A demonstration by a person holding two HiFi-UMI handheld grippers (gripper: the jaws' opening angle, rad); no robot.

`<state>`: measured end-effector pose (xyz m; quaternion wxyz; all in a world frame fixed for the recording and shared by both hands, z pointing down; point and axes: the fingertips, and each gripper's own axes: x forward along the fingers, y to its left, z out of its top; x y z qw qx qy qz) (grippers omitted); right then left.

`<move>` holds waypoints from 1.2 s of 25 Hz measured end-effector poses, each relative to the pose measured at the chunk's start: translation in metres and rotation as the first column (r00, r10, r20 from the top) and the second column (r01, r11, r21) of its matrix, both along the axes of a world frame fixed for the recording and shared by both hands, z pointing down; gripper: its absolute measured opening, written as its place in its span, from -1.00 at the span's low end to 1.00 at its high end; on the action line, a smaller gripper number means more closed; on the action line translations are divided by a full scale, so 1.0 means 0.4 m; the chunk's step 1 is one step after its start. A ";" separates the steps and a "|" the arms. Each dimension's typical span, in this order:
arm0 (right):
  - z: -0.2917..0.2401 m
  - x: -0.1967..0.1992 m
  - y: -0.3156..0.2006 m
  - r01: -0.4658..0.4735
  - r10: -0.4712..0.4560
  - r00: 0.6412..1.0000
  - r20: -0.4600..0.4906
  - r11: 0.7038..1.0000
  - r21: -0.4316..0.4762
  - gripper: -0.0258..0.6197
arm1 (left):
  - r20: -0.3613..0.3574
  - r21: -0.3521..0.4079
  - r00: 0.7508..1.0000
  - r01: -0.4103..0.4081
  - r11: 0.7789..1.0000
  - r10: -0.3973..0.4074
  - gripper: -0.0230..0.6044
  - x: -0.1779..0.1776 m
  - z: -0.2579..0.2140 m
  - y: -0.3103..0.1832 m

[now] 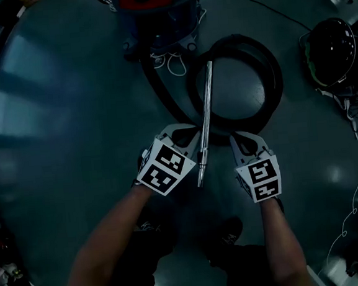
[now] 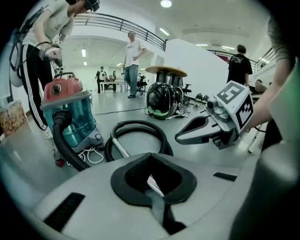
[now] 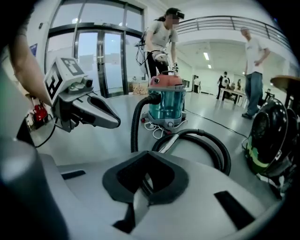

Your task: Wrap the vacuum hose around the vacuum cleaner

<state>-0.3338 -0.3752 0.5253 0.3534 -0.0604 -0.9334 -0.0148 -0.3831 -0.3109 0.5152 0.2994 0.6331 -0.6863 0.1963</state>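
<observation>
The floor (image 1: 71, 117) is grey and shiny. The room is big and bright, with a railing (image 2: 117, 23) up high, glass doors (image 3: 93, 61) and people (image 2: 133, 61) standing far off. The vacuum cleaner (image 1: 162, 16), red on top and blue-green below, stands on the floor. Its black hose (image 1: 265, 57) lies in a loop just beside it. A shiny metal pipe (image 1: 207, 105) reaches across the loop. The left gripper (image 1: 191, 141) is closed tight on the pipe. The right gripper (image 1: 238, 141) is closed tight on the hose at the near side of the loop.
</observation>
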 end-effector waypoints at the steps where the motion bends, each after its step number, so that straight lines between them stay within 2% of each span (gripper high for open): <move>1: -0.030 0.014 0.013 -0.009 0.009 1.000 -0.004 1.000 -0.015 -0.91 | 0.008 0.005 1.000 -0.016 1.000 0.016 -0.91 0.012 -0.039 0.000; 6: -0.192 0.120 0.098 0.028 -0.032 0.998 -0.054 0.998 -0.064 -0.91 | 0.055 0.014 0.994 -0.093 0.996 0.092 -0.91 0.099 -0.236 0.004; 12: -0.407 0.264 0.124 -0.019 0.012 0.998 -0.067 0.994 -0.106 -0.91 | 0.024 0.054 0.996 -0.085 0.995 0.084 -0.91 0.231 -0.484 0.021; 17: -0.606 0.362 0.126 -0.050 0.046 0.998 -0.030 0.987 -0.152 -0.91 | 0.015 0.068 0.998 -0.064 0.996 0.063 -0.91 0.341 -0.682 0.039; 22: -0.806 0.425 0.156 -0.056 0.061 0.998 0.022 0.980 -0.189 -0.91 | 0.025 0.058 0.996 -0.088 0.994 0.087 -0.91 0.440 -0.850 0.059; 27: -1.007 0.474 0.199 -0.072 0.088 0.993 0.076 0.979 -0.192 -0.91 | -0.042 0.128 0.997 -0.064 0.990 0.070 -0.91 0.527 -1.029 0.093; 30: -1.125 0.501 0.234 -0.090 0.111 0.988 0.108 0.978 -0.187 -0.91 | -0.076 0.176 0.993 -0.072 0.982 0.086 -0.91 0.576 -1.143 0.125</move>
